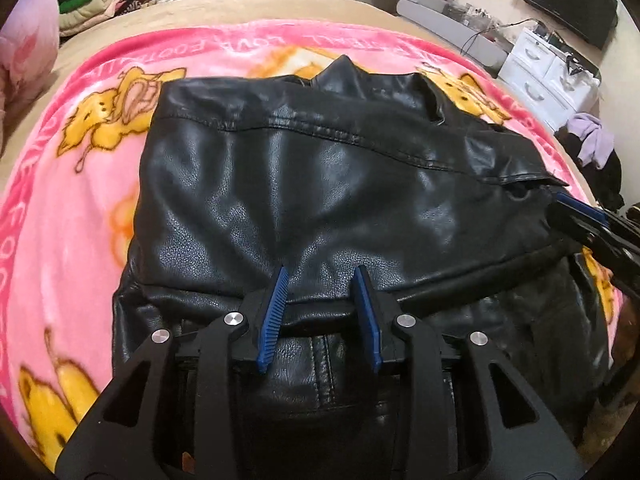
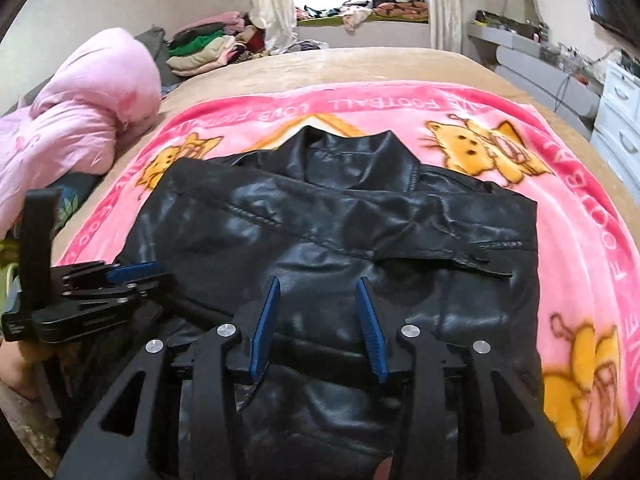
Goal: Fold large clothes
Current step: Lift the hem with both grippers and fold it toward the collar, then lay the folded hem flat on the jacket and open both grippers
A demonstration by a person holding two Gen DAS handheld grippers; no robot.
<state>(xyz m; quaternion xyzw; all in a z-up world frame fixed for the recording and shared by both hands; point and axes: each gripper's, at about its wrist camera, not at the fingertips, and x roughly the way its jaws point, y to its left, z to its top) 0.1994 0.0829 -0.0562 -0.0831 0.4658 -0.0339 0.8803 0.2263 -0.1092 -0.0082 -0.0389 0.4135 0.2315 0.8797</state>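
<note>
A black leather jacket (image 1: pixel 320 180) (image 2: pixel 360 232) lies folded on a pink cartoon-cat blanket (image 1: pixel 80 200) (image 2: pixel 580 240), collar at the far side. My left gripper (image 1: pixel 323 276) hovers at the jacket's near folded edge, blue pads apart, and leather shows in the gap without being pinched. It also appears at the left of the right wrist view (image 2: pixel 136 270). My right gripper (image 2: pixel 319 284) stands open over the jacket's near right part, nothing clamped. The left wrist view catches the right gripper (image 1: pixel 576 212) at the jacket's right edge.
The blanket lies on a beige bed (image 2: pixel 360 64). A pink padded quilt (image 2: pixel 80 120) is bunched at the bed's left, with a pile of folded clothes (image 2: pixel 208 48) behind it. White drawers (image 1: pixel 540 76) and a heap of clothes (image 1: pixel 592 140) stand beside the bed on the right.
</note>
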